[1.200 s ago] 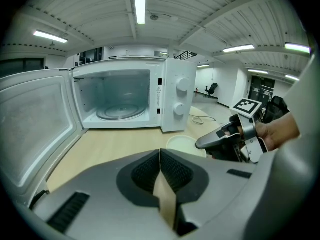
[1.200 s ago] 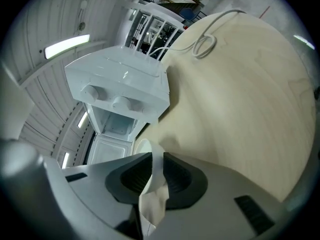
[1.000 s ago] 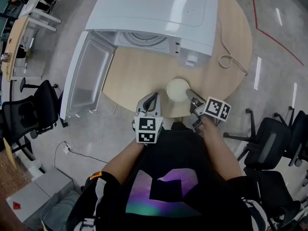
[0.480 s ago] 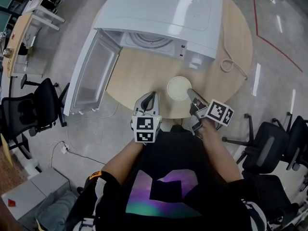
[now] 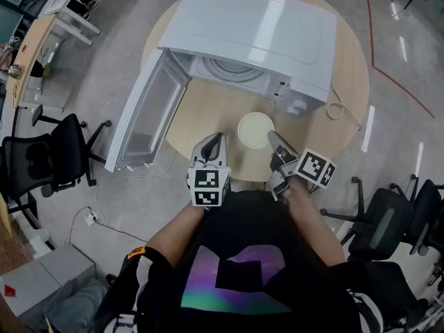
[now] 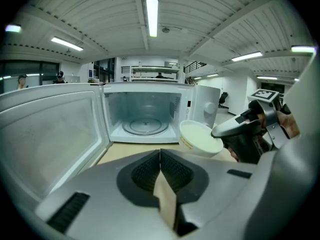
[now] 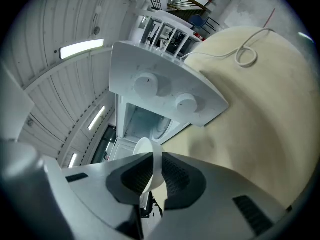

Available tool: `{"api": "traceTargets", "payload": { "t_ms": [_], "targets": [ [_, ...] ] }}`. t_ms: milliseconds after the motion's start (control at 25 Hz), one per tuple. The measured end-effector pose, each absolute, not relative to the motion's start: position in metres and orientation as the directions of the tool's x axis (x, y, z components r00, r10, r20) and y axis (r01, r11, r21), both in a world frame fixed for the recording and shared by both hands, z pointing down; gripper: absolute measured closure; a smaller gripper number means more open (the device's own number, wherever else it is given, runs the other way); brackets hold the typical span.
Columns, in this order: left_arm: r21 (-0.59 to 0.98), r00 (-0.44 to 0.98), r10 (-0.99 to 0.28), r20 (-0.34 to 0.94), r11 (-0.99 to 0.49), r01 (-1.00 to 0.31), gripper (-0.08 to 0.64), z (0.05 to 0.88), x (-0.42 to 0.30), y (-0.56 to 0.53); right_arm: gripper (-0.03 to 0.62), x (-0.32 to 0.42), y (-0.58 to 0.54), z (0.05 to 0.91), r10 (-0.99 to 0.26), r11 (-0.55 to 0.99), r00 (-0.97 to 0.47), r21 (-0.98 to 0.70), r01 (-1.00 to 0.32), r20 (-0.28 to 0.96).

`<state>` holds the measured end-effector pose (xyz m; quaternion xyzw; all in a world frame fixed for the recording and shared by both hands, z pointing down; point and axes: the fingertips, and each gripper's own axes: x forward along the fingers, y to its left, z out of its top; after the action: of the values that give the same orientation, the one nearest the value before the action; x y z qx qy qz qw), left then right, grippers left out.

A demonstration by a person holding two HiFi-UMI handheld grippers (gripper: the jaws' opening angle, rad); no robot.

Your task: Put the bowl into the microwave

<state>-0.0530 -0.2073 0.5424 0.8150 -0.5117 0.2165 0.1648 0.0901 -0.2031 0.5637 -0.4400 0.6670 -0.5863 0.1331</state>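
A white bowl (image 5: pixel 255 129) is at the front of the round wooden table (image 5: pixel 208 106), tilted in the left gripper view (image 6: pixel 200 138). My right gripper (image 5: pixel 272 137) is shut on its right rim, and the thin wall (image 7: pixel 146 149) shows between the pads of the right gripper (image 7: pixel 152 160). The white microwave (image 5: pixel 250 26) stands behind, its door (image 5: pixel 149 113) swung open to the left. Its cavity with the glass turntable (image 6: pixel 145 126) holds nothing. My left gripper (image 5: pixel 216 140) hovers left of the bowl, shut on nothing (image 6: pixel 160 154).
A coiled power cable (image 5: pixel 340 109) lies on the table right of the microwave. The control knobs (image 7: pixel 186 103) face the bowl. Black office chairs (image 5: pixel 52 161) stand on the floor to the left and right (image 5: pixel 388 220).
The bowl, held by the right gripper, now sits closer to the microwave's front. The left gripper keeps its place beside it.
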Motion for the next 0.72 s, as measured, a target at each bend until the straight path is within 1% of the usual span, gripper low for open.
{"api": "traceTargets", "payload": {
  "t_ms": [720],
  "targets": [
    [0.087,0.382,-0.773,0.507,-0.395,-0.915,0.514,0.541,-0.122,-0.269,0.526,0.014,-0.261,0.549,-0.724,-0.074,-0.578,-0.875,-0.479,0.378]
  ]
}}
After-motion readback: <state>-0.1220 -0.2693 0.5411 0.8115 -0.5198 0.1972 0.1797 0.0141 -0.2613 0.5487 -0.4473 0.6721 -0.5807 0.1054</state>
